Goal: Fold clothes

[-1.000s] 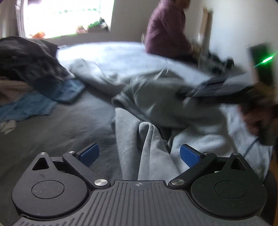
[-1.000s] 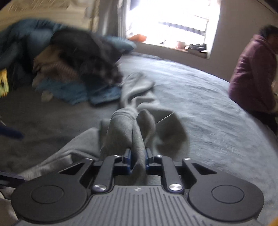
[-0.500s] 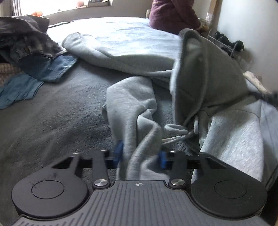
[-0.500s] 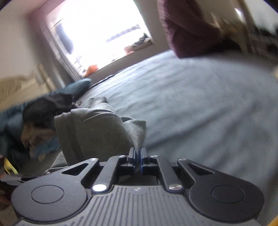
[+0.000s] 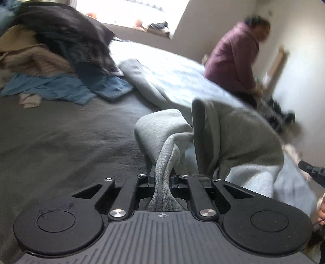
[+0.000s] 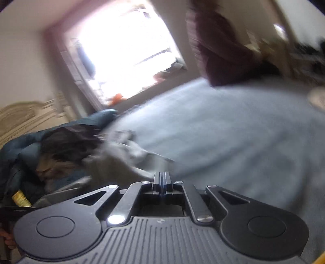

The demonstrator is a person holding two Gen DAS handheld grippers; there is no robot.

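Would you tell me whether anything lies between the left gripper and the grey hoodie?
Nothing visible does: the left gripper is already shut on a fold of the grey hoodie, with no other garment between its fingers.

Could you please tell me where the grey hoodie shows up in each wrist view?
Left wrist: grey hoodie centre-right, a fold clamped in the left gripper.
Right wrist: blurred grey cloth left of centre, probably it.
Shared landmark: bright window.
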